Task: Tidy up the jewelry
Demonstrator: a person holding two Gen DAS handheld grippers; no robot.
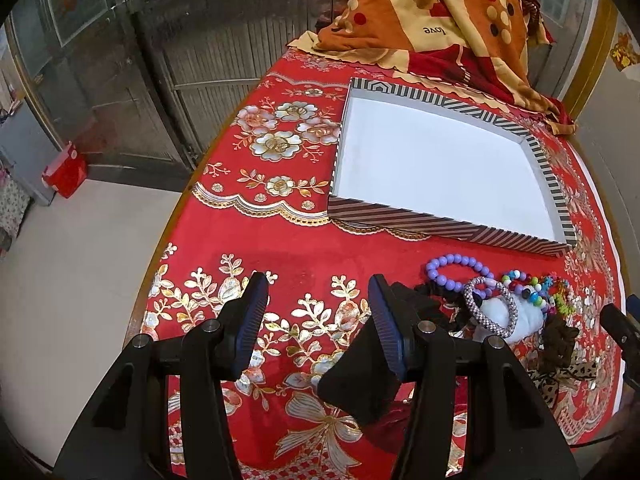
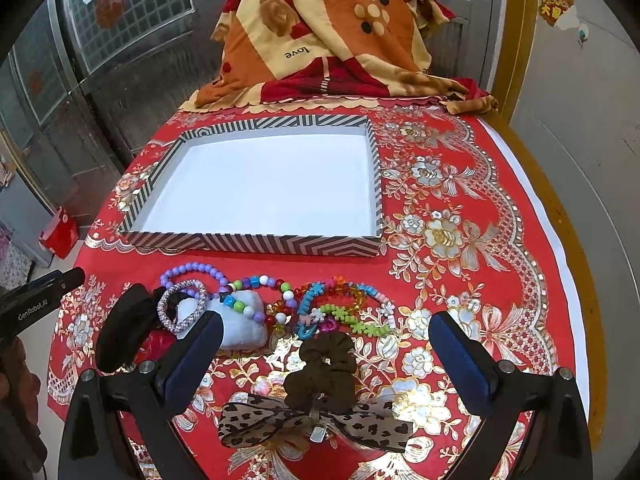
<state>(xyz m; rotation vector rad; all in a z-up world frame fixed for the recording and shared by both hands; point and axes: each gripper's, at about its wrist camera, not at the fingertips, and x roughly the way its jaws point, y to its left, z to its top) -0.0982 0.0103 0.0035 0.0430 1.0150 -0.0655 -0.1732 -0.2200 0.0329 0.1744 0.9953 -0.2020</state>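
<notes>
An empty striped box with a white floor lies on the red floral tablecloth. In front of it lies a jewelry pile: a purple bead bracelet, a woven grey bracelet, colourful bead bracelets, a brown scrunchie and a leopard-print bow. My left gripper is open and empty, left of the pile. My right gripper is open, its fingers on either side of the brown scrunchie.
A folded orange and red blanket lies behind the box. A white fluffy item and a black hair accessory lie in the pile. The table edge runs on the left and right.
</notes>
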